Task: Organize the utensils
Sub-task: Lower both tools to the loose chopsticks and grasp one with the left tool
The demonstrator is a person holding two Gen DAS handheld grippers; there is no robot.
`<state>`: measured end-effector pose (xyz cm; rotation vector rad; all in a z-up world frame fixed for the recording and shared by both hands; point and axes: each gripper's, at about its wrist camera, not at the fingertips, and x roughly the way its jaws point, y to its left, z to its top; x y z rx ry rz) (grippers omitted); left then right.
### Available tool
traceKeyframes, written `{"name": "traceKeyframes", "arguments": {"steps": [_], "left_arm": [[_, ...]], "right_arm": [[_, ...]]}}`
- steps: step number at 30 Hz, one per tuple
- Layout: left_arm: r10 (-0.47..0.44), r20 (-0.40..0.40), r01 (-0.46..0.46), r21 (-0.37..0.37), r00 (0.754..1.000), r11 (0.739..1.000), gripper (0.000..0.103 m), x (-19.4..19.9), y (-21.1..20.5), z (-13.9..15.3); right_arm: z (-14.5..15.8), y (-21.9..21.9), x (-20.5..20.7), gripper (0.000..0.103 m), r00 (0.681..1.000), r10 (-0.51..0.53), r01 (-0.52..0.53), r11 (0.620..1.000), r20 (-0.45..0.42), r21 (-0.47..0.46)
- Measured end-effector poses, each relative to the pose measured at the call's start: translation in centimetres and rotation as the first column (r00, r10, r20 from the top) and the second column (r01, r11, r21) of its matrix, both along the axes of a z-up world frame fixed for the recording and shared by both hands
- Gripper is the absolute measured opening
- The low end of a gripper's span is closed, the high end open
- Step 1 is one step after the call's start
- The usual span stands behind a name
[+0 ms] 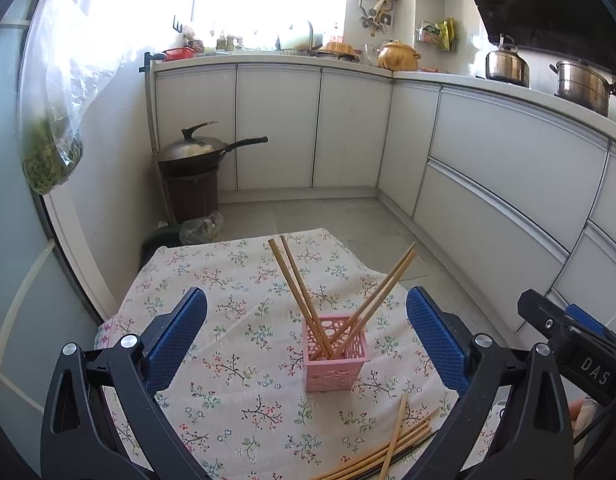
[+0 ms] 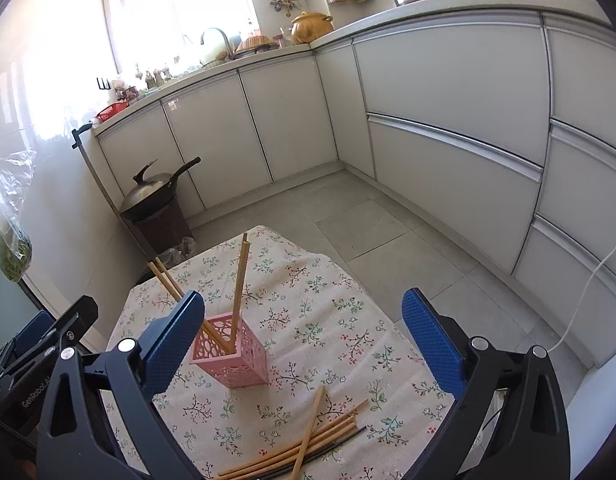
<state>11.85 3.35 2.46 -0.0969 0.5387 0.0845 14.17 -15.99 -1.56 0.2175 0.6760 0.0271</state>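
The left gripper (image 1: 306,332) is spread wide with nothing between its ribbed blue pads (image 1: 176,336); the right gripper (image 2: 304,328) is spread just as wide and also holds nothing. Each has black plastic arms with round metal bolts.

Between the left gripper's fingers, near the middle of the table, stands a small pink holder (image 1: 335,354): square, plastic, its walls pierced with round and oval holes. Four pale wooden chopsticks (image 1: 298,288) stand in it, two leaning to the far left and two to the far right, forming a V. In the right wrist view the holder (image 2: 236,358) sits just beside the left finger, partly hidden by it.

Near the front edge, to the right of the holder, a loose bundle of chopsticks (image 2: 308,440) lies flat on the cloth, most of them pale wood and thin, one crossing over the rest, with dark ones alongside.

The tablecloth (image 1: 236,312) is cream fabric printed with small flower sprigs, slightly rumpled.
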Motion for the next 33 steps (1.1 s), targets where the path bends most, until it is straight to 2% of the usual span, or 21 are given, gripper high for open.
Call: {"name": "traceKeyframes", "arguments": {"steps": [5, 8, 11, 16, 20, 24, 27, 31, 33], "left_arm": [[-0.019, -0.059, 0.019, 0.013, 0.998, 1.000, 0.096, 0.6, -0.5, -1.4], [-0.041, -0.123, 0.042, 0.007, 0.992, 0.999, 0.096, 1.3, -0.6, -2.9], [-0.075, -0.210, 0.076, -0.005, 0.975, 0.997, 0.096, 2.3, -1.0, -5.0], [-0.146, -0.368, 0.150, -0.017, 0.918, 0.989, 0.096, 3.6, -2.5, -9.2], [-0.201, -0.474, 0.219, -0.018, 0.857, 0.976, 0.096, 4.3, -4.5, -12.3], [-0.250, -0.601, 0.259, -0.073, 0.759, 0.963, 0.096, 5.6, -6.3, -16.2], [-0.275, -0.652, 0.234, -0.153, 0.707, 0.960, 0.096, 6.7, -7.3, -18.4], [-0.272, -0.663, 0.211, -0.173, 0.698, 0.962, 0.093, 8.0, -8.7, -19.6], [-0.270, -0.665, 0.213, -0.168, 0.697, 0.963, 0.085, 8.5, -9.6, -20.1]], "right_arm": [[-1.1, -1.0, -0.7, 0.096, 0.999, -0.011, 0.012, 1.000, -0.039, 0.018], [-2.3, -2.0, -1.3, 0.096, 0.996, -0.020, 0.023, 0.999, -0.085, 0.034], [-4.3, -3.3, -2.2, 0.096, 0.987, -0.029, 0.041, 0.996, -0.160, 0.074], [-8.3, -6.1, -3.6, 0.096, 0.948, -0.043, 0.102, 0.979, -0.315, 0.175], [-10.8, -8.3, -4.6, 0.096, 0.908, -0.059, 0.175, 0.953, -0.414, 0.248], [-12.9, -10.1, -5.3, 0.096, 0.864, -0.055, 0.247, 0.912, -0.500, 0.326], [-13.9, -11.3, -5.5, 0.096, 0.842, -0.055, 0.290, 0.885, -0.536, 0.365], [-14.4, -12.4, -5.7, 0.096, 0.829, -0.060, 0.329, 0.857, -0.556, 0.397], [-14.7, -12.9, -5.8, 0.096, 0.822, -0.058, 0.339, 0.849, -0.566, 0.405]]}}
